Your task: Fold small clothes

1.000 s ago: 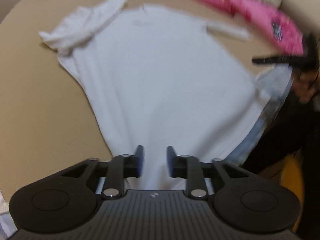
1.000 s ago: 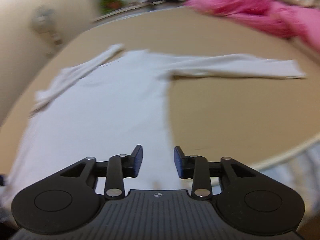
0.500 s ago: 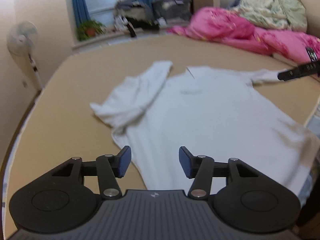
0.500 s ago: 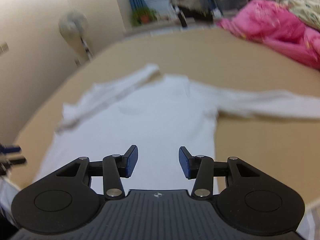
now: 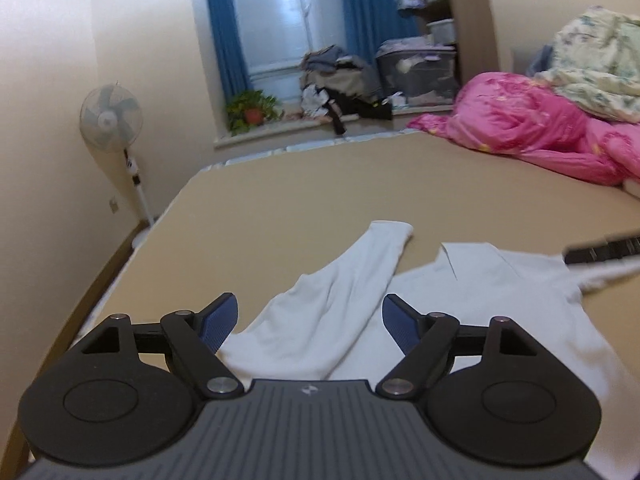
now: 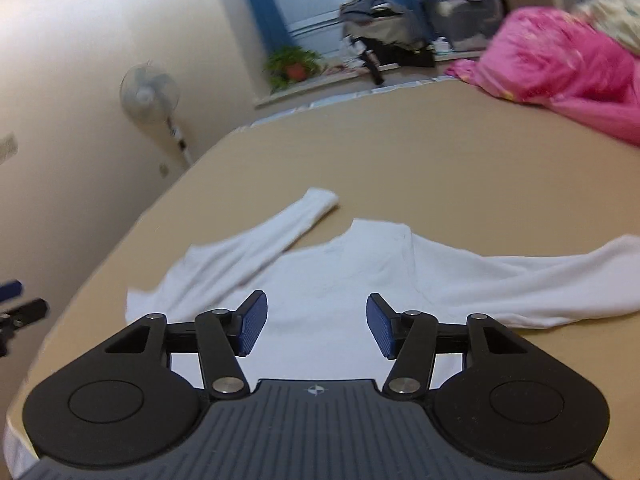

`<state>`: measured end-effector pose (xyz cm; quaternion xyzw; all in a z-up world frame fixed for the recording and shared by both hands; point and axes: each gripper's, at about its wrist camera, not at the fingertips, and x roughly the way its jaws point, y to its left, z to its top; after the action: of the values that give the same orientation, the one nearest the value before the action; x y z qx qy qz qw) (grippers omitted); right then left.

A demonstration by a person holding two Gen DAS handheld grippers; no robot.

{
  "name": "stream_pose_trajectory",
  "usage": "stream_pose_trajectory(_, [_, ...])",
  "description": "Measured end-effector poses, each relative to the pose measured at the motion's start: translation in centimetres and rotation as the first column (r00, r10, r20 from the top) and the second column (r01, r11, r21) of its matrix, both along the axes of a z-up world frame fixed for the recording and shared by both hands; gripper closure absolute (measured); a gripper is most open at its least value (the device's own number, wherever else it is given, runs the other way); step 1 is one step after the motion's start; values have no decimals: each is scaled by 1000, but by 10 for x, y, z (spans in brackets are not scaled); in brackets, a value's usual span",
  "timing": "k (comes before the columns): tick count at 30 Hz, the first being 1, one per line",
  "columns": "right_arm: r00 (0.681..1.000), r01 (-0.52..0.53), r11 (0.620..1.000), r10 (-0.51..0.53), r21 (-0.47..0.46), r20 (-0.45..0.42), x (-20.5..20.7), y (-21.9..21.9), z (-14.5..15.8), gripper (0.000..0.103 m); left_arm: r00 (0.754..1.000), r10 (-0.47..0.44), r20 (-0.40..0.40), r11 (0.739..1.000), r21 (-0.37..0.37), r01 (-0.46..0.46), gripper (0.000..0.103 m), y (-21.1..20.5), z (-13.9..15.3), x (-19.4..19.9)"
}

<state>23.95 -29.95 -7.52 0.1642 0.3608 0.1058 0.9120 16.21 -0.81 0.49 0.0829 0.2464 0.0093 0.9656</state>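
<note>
White cotton-like long-sleeved shirt point(image 6: 340, 280), one in number, lies spread flat on the tan bed point(image 6: 440, 160) near its front edge. Left tool point(image 5: 310, 322) hangs above the shirt's folded-in sleeve point(image 5: 340, 304); its jaws are opening, already wide, with nothing gripped between the blue pads point(image 5: 218, 322). Right tool point(image 6: 314, 326) hangs over the shirt's body, jaws opening at a moderate gap, likewise empty, clear of the cloth. From the right view, one sleeve point(image 6: 540, 284) stretches out toward the bed's right edge, while the other lies angled toward the collar. Pink quilt point(image 5: 532, 128), one, is heaped at the bed's far right corner, with a pale floral quilt point(image 5: 596, 60) behind it. One standing fan point(image 5: 111, 118) stands off the bed's left edge. No legible writing; each tool body bears a small emblem.
</note>
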Motion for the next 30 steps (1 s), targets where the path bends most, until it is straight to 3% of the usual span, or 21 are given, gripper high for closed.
stream_pose_trajectory(1, [1000,11,1000,-11,5,-23,5,-2,-4,46,1000,12,-24,1000,-13,-12,21,-5,-2,18])
stream_pose_trajectory(3, [996,36,999,-35,18,-78,16,-7,-15,46,997,28,-66,999,-36,-31,36,-14,-10,52])
stream_pose_trajectory(4, [993,53,998,-50,19,-103,21,-8,-20,47,996,25,-89,999,-45,-29,58,-17,-14,68])
stream_pose_trajectory(5, [989,70,997,-67,17,-131,26,-11,-25,56,993,22,-116,998,-52,-28,76,-22,-21,85])
stream_pose_trajectory(6, [986,77,997,-74,21,-150,28,-12,-28,64,990,19,-140,998,-57,-28,83,-26,-28,103])
stream_pose_trajectory(7, [983,79,996,-73,31,-167,30,-12,-31,83,987,16,-160,998,-59,-26,89,-33,-35,119])
stream_pose_trajectory(8, [982,79,996,-70,43,-177,30,-10,-34,97,985,14,-175,998,-58,-24,89,-39,-42,135])
stream_pose_trajectory(12, [980,77,997,-71,22,-184,37,-9,-35,98,975,3,-221,999,-37,-11,84,-69,-71,204])
stream_pose_trajectory(14, [976,67,998,-61,21,-209,39,-8,-37,95,972,14,-233,1000,-24,-20,54,-83,-85,234])
stream_pose_trajectory(17, [969,48,999,-43,14,-244,42,-5,-40,94,972,32,-233,999,-3,-34,37,-103,-106,277])
stream_pose_trajectory(22, [959,28,998,-41,-51,-279,43,-1,-49,91,954,44,-295,997,67,-25,34,-137,-149,334])
stream_pose_trajectory(25, [946,-4,998,-19,-69,-323,44,2,-59,87,954,21,-299,993,117,15,41,-151,-169,354])
stream_pose_trajectory(27, [940,-35,996,6,-79,-342,43,7,-64,85,958,-17,-287,987,150,62,62,-155,-174,362])
stream_pose_trajectory(29, [937,-57,995,26,-78,-349,42,10,-66,85,952,-50,-301,974,195,113,98,-156,-175,366])
stream_pose_trajectory(30, [935,-68,995,36,-77,-353,42,11,-67,85,953,-43,-301,965,234,117,99,-153,-174,367])
